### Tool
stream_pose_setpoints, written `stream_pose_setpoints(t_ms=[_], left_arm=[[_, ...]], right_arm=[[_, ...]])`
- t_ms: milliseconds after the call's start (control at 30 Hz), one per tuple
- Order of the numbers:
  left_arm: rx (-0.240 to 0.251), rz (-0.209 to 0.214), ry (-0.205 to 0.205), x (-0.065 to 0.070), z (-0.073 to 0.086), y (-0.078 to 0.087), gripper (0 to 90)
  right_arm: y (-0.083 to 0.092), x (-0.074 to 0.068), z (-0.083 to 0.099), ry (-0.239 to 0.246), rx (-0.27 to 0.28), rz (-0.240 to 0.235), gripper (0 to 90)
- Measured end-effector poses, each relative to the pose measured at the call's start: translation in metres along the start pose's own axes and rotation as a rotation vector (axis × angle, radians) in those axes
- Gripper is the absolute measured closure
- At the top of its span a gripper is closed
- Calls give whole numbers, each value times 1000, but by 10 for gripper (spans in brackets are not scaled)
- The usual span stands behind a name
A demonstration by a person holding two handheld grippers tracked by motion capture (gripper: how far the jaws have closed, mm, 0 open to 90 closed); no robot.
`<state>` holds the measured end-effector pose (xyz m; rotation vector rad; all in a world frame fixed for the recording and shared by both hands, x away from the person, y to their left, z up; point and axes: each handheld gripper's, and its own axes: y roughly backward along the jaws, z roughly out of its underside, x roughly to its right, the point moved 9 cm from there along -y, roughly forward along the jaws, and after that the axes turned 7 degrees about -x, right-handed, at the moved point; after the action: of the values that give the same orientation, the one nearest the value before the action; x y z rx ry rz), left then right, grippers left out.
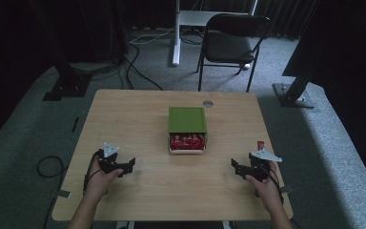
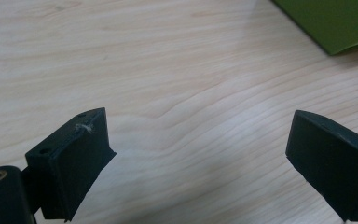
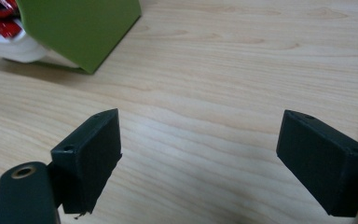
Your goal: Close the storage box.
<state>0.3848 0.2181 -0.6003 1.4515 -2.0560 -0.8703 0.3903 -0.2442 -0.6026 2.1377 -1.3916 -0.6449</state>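
Your left tool and right tool rest near the bench's front corners, jaws spread wide, gripping nothing. Between them, toward the bench's middle, sits a white box of red packets, its green lid covering the far part. A red item lies just beyond your right tool.

Dim, dark-edged room — close views perhaps soft.
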Motion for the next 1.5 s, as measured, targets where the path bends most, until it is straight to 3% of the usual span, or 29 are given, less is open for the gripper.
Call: stream_pose_setpoints(t_ms=[133,167,267,300,500,533,833,1233,1500], left_arm=[[-1,-24,12,-8,5,3,69],[-4,-46,17,-14,8,4,69],[-7,-48,26,-17,11,4,69],[-14,-65,52,-25,19,5,69],[-47,-104,103,-37,33,7,69],[-62,-123,127,-42,37,8,69],[-74,-189,209,-60,53,14,69],[-80,-251,243,-68,64,20,69],[-77,-276,276,-67,67,22,68]], right_arm=[[2,2,6,0,-7,8,133],[2,2,8,-1,-9,6,132],[1,2,12,-2,-13,7,133],[1,2,16,-3,-22,6,133],[1,2,25,6,-38,10,132],[1,1,26,6,-42,9,132],[1,2,33,7,-63,19,132],[-3,2,37,14,-116,42,132],[-7,-3,40,92,-161,62,122]])
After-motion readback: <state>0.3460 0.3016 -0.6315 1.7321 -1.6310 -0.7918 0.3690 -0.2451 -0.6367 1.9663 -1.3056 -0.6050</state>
